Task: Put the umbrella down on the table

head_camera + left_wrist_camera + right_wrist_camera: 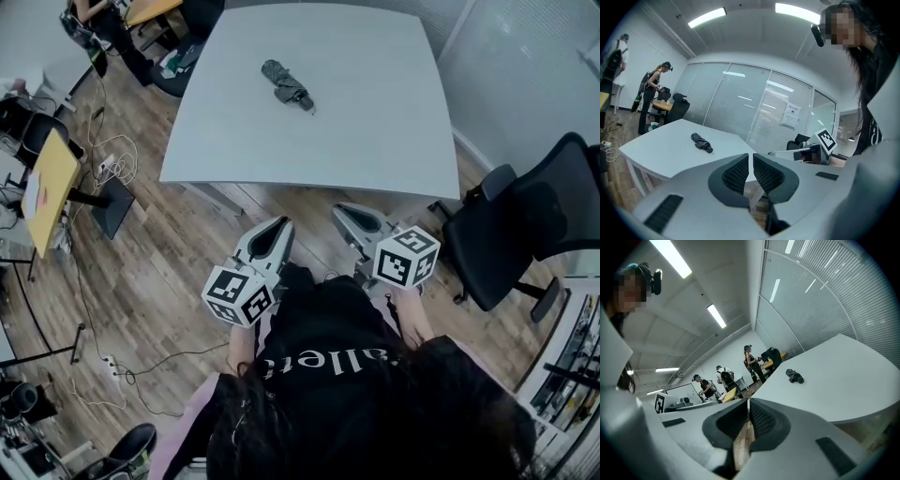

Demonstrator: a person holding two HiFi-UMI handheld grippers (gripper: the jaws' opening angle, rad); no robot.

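while short of the table (375, 131) and its umbrella (287, 84), left tool (278, 224) and right tool (346, 212) clenched empty over wood floor (169, 248)

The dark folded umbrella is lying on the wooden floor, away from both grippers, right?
No. The dark folded umbrella lies on the white table, not the wooden floor, as the head view shows. It is away from the left gripper and right gripper.

Surroundings: wood floor (178, 272).
Black office chair (525, 234) at right; yellow desk (52, 183) at left; white cables (112, 167) loose beside it.
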